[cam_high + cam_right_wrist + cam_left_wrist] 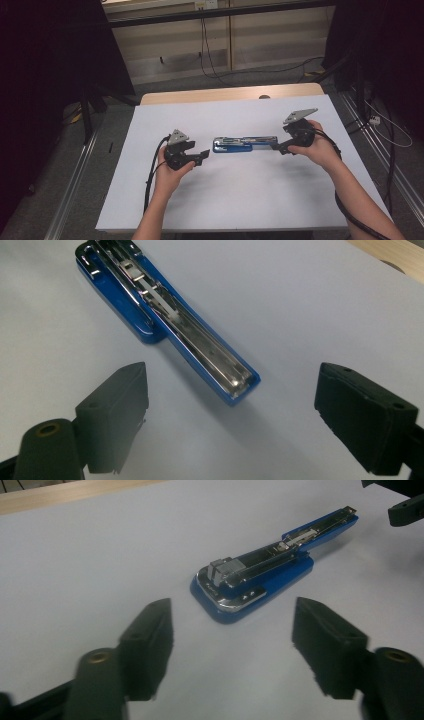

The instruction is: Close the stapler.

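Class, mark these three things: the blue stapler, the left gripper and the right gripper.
blue stapler [233,145]: high view, on its blue base.
left gripper [205,153]: high view, between its jaw tips.
right gripper [278,146]: high view, between its jaw tips.

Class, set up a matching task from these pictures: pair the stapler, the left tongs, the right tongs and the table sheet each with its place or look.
1. stapler
2. left tongs
3. right tongs
4. table sheet

a. white, spread flat
b. open, at the stapler's narrow end
c. blue, lying opened out
d. open, near the stapler's broad end

Pairs: 1-c, 2-d, 3-b, 4-a
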